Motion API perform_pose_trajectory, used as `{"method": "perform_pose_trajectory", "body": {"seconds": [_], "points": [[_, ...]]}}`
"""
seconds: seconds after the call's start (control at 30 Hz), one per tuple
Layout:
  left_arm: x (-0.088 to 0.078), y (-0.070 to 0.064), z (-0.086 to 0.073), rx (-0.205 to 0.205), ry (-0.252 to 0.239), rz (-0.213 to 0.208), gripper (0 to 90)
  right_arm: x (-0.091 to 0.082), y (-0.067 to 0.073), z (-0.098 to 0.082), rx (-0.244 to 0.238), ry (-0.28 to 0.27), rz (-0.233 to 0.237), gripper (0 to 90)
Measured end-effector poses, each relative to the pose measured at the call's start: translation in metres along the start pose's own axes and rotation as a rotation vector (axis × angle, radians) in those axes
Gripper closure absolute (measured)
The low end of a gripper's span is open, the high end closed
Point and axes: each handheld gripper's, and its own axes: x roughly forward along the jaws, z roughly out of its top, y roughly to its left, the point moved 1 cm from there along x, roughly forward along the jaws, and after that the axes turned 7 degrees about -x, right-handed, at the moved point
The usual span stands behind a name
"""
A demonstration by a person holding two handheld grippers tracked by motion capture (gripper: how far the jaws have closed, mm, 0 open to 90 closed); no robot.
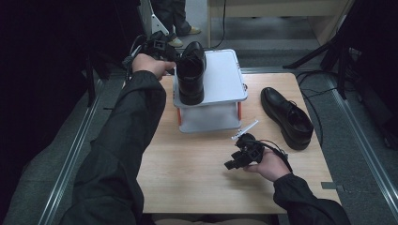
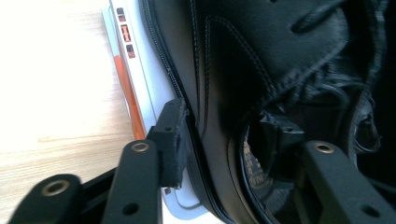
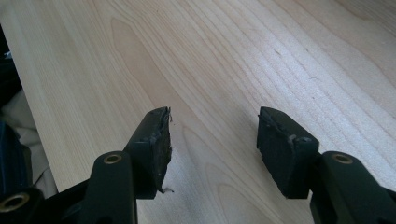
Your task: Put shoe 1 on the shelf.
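Shoe (image 1: 191, 70) seated on rack (image 1: 225, 79); left gripper (image 2: 224, 140) jaws straddle heel wall, unclamped. Right gripper (image 3: 212, 140) idle, wide.

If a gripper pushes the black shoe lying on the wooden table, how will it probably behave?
The shoe on the table rests flat on its sole, so it would probably slide, not roll. Its leather looks smooth and shiny, perhaps slippery for the pads. The open collar appears softer than the sole and may bend when pinched.

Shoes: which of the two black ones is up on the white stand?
The shoe at the left gripper: that black shoe sits on the white stand. The other shoe lies on the wooden table, right of the stand.
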Motion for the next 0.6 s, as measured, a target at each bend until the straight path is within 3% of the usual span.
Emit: {"method": "perform_pose_trajectory", "body": {"seconds": [0.27,0.4,0.5,0.6], "points": [[-0.021,0.002,-0.012,0.07,-0.003,-0.009,50.7,-0.002,-0.003,-0.001,0.012,-0.004,-0.004,45.3],[-0.028,0.005,-0.017,0.075,-0.004,-0.023,49.2,-0.002,-0.003,-0.001,0.016,-0.001,-0.008,45.3],[-0.036,0.015,-0.022,0.073,-0.002,-0.045,48.2,-0.003,-0.004,-0.002,0.017,-0.003,-0.009,45.3],[-0.037,0.02,-0.026,0.076,-0.013,-0.042,48.3,-0.003,-0.005,-0.002,0.017,-0.006,-0.007,45.3]]}}
